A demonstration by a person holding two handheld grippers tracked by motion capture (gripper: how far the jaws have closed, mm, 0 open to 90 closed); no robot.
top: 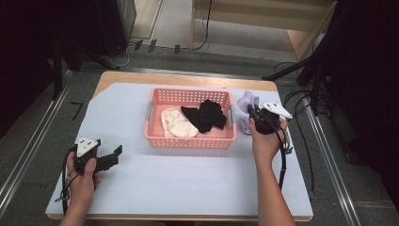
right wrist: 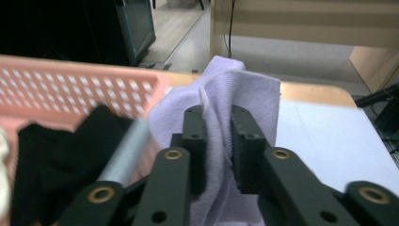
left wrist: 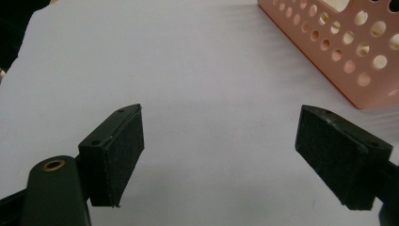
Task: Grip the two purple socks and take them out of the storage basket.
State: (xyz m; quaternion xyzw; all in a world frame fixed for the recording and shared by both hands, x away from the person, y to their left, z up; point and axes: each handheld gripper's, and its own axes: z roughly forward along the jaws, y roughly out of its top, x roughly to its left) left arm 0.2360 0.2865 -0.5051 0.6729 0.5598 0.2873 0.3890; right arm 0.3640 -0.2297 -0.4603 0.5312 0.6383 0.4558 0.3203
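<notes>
White sheet-covered table (top: 188, 188) is carrying a pink perforated plastic basket (top: 188, 140), holding black socks (top: 205, 115) and a cream sock (top: 178, 124). Just right of the basket, my right gripper (right wrist: 218, 136) is pinching a lilac fabric sock (right wrist: 244, 89). Left of the basket, my left gripper (left wrist: 219, 155) is hovering, jaws spread wide, gripping nothing.

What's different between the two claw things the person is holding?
The left gripper is open with nothing between its jaws; the right gripper is shut on a lilac cloth. The left sits away from the pink basket, the right beside it. Both have black padded jaws.
</notes>
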